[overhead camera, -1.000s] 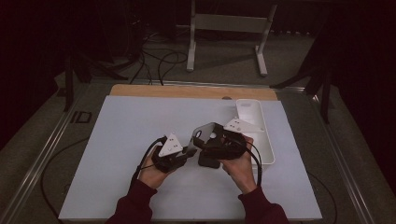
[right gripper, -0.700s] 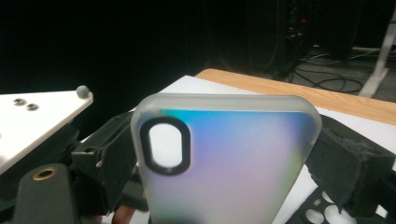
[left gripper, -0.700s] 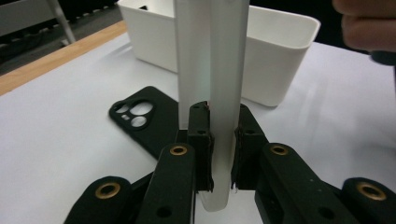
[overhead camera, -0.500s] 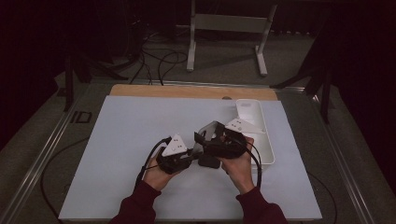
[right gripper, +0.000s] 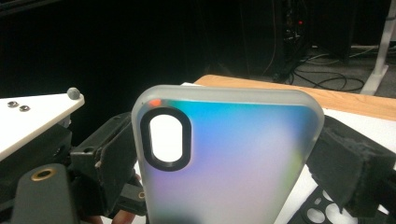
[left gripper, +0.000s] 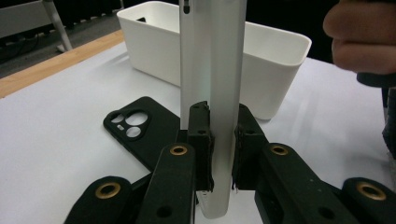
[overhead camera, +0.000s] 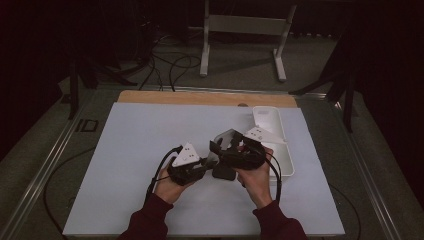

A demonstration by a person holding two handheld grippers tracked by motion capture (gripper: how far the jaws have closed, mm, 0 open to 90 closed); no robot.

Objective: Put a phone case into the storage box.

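Observation:
A frosted, iridescent phone case (overhead camera: 227,139) stands upright above the middle of the white mat, held between both grippers. My left gripper (left gripper: 219,122) is shut on it and pinches it through its thin side, so the case (left gripper: 212,70) shows edge-on. My right gripper (right gripper: 229,156) spans the width of the case (right gripper: 233,163), which has an oval camera cutout, with a pad against each long edge. In the high view the left gripper (overhead camera: 212,161) and right gripper (overhead camera: 226,151) point at each other. A black phone case (left gripper: 140,130) lies flat on the mat under them.
A white rectangular bin (overhead camera: 281,146) stands just right of my right hand, close behind the grippers (left gripper: 261,60). The white mat (overhead camera: 125,150) stretches bare to the left. A wooden strip (overhead camera: 200,98) runs along the table's far edge, with cables and a stand on the floor beyond.

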